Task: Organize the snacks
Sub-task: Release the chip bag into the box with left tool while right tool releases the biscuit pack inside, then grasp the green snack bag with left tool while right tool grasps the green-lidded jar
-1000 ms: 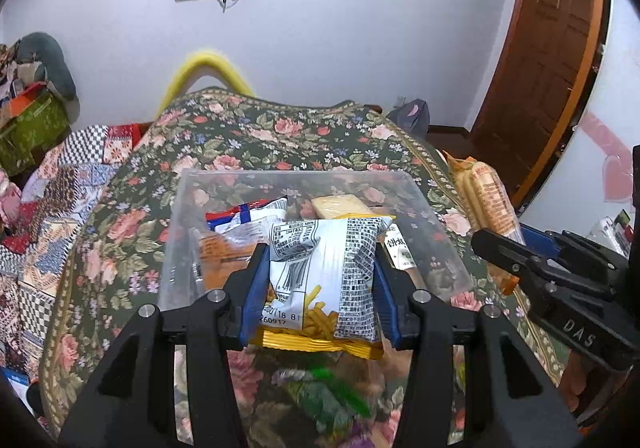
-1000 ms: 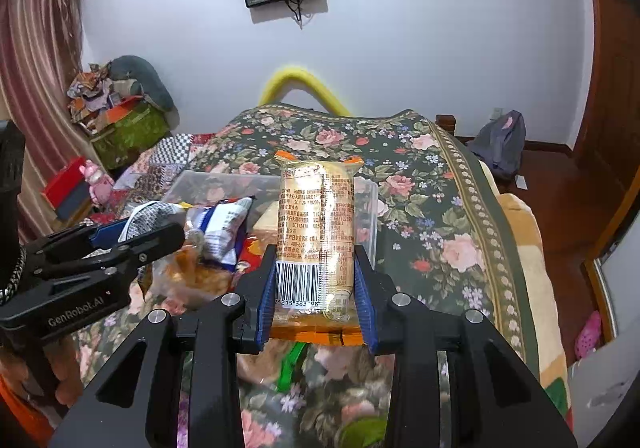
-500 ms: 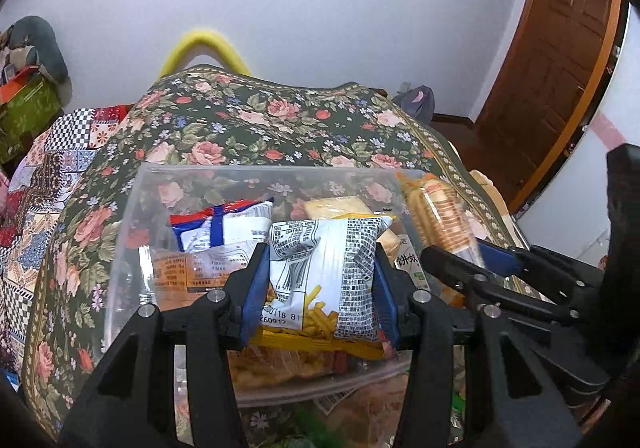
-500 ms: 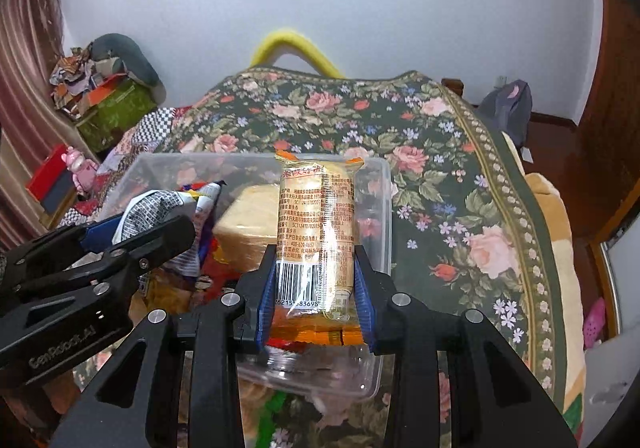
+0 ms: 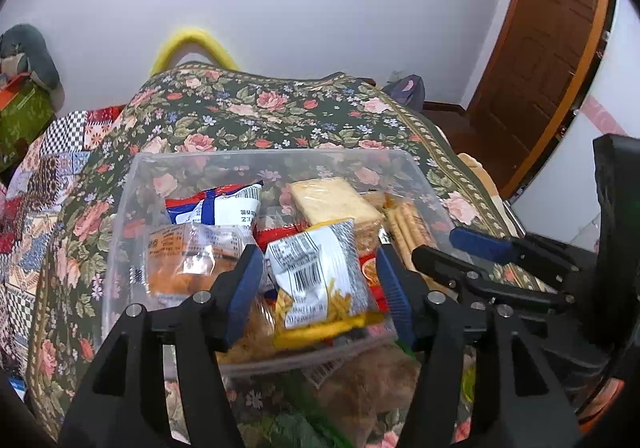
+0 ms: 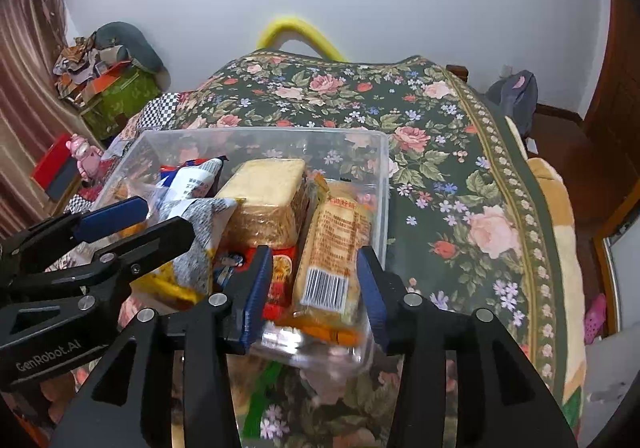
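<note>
A clear plastic bin (image 5: 132,184) on the floral bedspread holds several snacks; it also shows in the right wrist view (image 6: 384,176). My left gripper (image 5: 318,280) is open, its jaws apart around a grey-and-yellow stick-snack bag (image 5: 320,272) that lies in the bin. My right gripper (image 6: 314,284) is open over the bin's right side, jaws apart beside an orange biscuit pack (image 6: 334,248) that rests inside. A cream wafer block (image 6: 268,200) and a red-white-blue bag (image 5: 216,208) lie further back.
The floral bedspread (image 6: 460,152) spreads right of the bin. More packets (image 5: 360,388) lie on the bed in front of the bin. A wooden door (image 5: 540,48) stands at right, clutter boxes (image 6: 116,92) at left.
Both grippers moved forward and down over the bin and opened. The stick-snack bag and the biscuit pack were let go and now lie in the bin.
</note>
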